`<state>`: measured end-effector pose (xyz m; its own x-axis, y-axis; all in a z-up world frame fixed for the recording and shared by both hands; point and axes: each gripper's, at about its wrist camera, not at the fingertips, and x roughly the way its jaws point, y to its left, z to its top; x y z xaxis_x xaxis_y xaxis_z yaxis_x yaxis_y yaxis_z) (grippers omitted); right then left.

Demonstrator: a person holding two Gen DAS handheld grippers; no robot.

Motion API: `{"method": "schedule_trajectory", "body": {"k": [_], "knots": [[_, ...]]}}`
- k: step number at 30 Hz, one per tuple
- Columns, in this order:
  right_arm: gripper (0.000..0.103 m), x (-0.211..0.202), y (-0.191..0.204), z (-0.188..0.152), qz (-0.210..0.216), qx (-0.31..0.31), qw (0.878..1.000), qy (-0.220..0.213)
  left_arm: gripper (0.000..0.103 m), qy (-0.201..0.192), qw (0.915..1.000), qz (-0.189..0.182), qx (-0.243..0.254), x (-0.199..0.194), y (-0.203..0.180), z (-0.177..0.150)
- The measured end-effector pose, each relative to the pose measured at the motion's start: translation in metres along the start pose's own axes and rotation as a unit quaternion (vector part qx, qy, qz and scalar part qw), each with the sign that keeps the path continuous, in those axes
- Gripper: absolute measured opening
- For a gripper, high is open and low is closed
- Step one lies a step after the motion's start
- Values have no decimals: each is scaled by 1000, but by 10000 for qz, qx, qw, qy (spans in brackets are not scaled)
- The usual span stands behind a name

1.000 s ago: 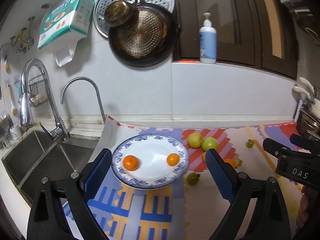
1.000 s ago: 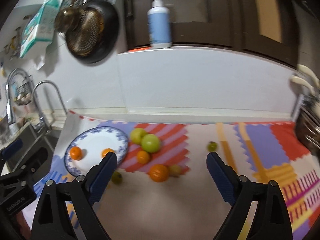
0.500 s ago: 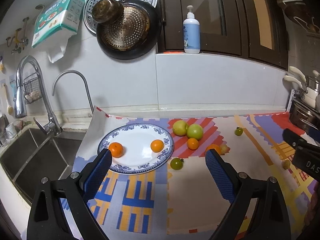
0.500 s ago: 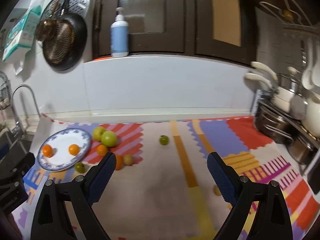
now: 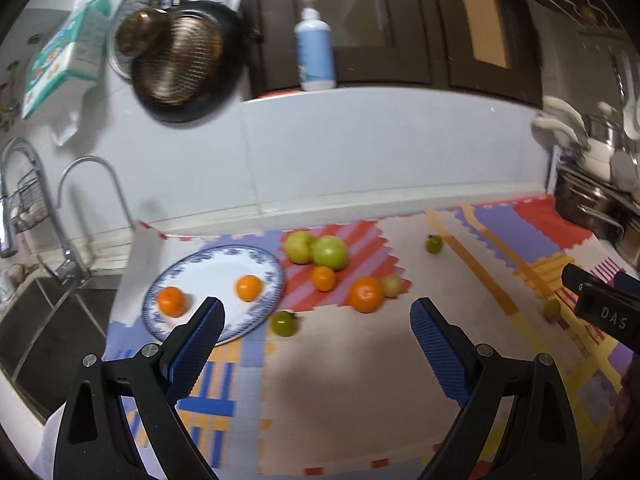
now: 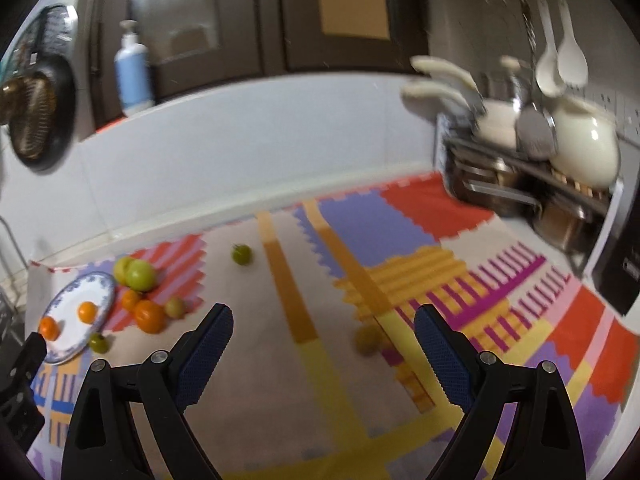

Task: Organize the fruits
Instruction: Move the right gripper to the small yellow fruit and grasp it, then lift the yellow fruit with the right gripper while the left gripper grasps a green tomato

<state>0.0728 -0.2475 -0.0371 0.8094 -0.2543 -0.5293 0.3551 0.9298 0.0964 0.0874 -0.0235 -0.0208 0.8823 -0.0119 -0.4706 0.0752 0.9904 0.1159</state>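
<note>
A blue-rimmed white plate (image 5: pixel 208 268) (image 6: pixel 70 300) holds two small oranges (image 5: pixel 249 288). Right of it on the patterned mat lie two green apples (image 5: pixel 329 252), a small orange (image 5: pixel 323 278), a larger orange (image 5: pixel 365 294), a pale fruit (image 5: pixel 391 285) and a green tomato (image 5: pixel 284 323). A second green tomato (image 5: pixel 434 243) (image 6: pixel 241 255) sits alone farther back. A yellowish fruit (image 6: pixel 367 340) lies just ahead of my right gripper (image 6: pixel 324 326), which is open and empty. My left gripper (image 5: pixel 316 320) is open and empty above the mat near the plate.
A sink (image 5: pixel 44 320) with taps lies left of the mat. Pans (image 5: pixel 176 64) hang on the back wall, and a pump bottle (image 5: pixel 315 48) stands on the ledge. A rack with pots and a cream kettle (image 6: pixel 584 140) fills the right end.
Both views swung to the right along the counter and dropped slightly. The plate slid left in the left view; the right view now shows the yellowish fruit and the pot rack.
</note>
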Motion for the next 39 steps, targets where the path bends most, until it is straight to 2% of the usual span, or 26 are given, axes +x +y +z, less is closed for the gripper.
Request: {"method": "schedule_trajectory", "body": {"k": [3,5,7,10,17,21,32,39], "knots": [[91,13,-12,-4,-80,35,9998,180,95,116,9998,-105,83,8,-13,-2],[83,20,-17,-6,-71,60,9995,303,95,203,9995,-163,158,14,-22,-3],[81,30,-22,-7,-43,70,9989,453,95,270,9992,-208,218,19,-28,-4],[65,44,-26,-9,58,76,9980,632,95,359,9986,-229,304,28,-37,-5],[43,77,-27,-11,275,-74,9926,1181,95,663,9970,-316,257,51,-46,-6],[43,89,-29,-13,295,-55,9905,1339,94,802,9957,-387,237,62,-51,-7],[27,100,-29,-12,221,-161,9894,1429,90,948,9934,-568,293,83,-63,-4],[27,101,-29,-8,304,-179,9882,1490,87,914,9923,-770,336,90,-66,2]]}}
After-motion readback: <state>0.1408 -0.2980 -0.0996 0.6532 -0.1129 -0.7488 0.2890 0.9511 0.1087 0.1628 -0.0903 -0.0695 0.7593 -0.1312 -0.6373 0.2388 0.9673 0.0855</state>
